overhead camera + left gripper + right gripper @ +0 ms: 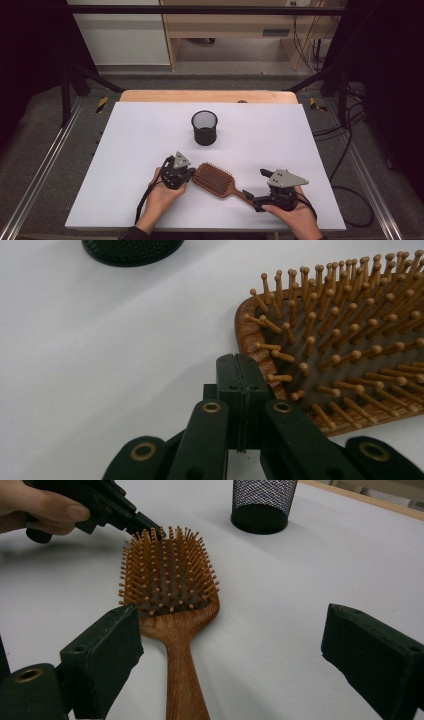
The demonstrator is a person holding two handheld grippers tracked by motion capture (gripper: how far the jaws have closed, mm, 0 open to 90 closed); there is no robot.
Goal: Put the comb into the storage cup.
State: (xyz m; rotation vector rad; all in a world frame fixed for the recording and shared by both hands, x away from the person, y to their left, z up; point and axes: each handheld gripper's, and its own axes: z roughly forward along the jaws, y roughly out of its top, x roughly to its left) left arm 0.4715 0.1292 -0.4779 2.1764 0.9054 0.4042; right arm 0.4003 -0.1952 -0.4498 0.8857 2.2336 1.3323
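A white table top (150,145) lies in front of you, with dark floor and cables around it and a wooden edge at its far side. The wooden paddle hairbrush (216,180) lies bristles up near the front of the table, its handle pointing toward five o'clock. Your left gripper (187,172) sits at the brush's nine o'clock, jaws pressed together, their tip at the rim of the brush head. Your right gripper (250,196) is at the handle end, jaws spread wide, with the handle running up between them. A black mesh cup (204,128) stands upright at twelve o'clock, well apart from the brush.
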